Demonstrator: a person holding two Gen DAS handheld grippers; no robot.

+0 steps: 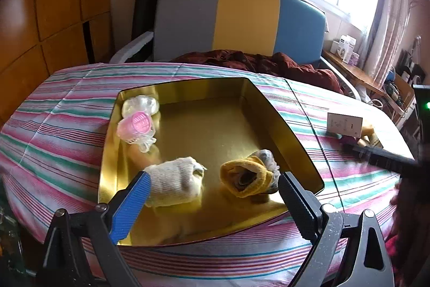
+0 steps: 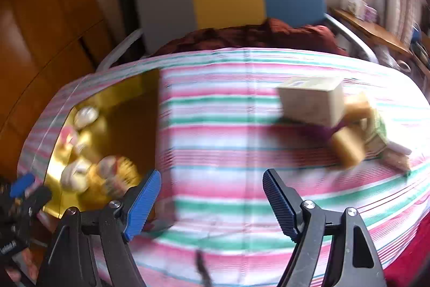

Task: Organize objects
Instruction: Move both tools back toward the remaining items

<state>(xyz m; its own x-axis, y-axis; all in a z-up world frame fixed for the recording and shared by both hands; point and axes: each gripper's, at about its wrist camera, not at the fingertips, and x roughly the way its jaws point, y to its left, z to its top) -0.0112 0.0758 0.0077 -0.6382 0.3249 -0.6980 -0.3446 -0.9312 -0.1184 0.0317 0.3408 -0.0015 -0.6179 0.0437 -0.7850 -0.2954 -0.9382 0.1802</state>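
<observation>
A gold tin tray (image 1: 285,125) lies on the striped tablecloth. In it are a cream rolled sock (image 1: 174,180), a yellow rolled sock (image 1: 248,179), a pink round item (image 1: 137,127) and a clear white one (image 1: 139,104). My left gripper (image 1: 213,192) is open and empty, hovering over the tray's near side with the two socks between its fingers. My right gripper (image 2: 212,197) is open and empty above the bare cloth, right of the tray (image 2: 134,104). A pale box (image 2: 311,104) and small tan blocks (image 2: 348,147) lie at the right, blurred.
The pale box (image 1: 344,124) also shows at the right in the left wrist view. A grey, yellow and blue headboard (image 1: 236,20) and a dark red blanket (image 1: 258,63) lie behind the table. A wooden wardrobe (image 1: 40,4) stands at the left, a shelf with boxes (image 1: 346,50) at the right.
</observation>
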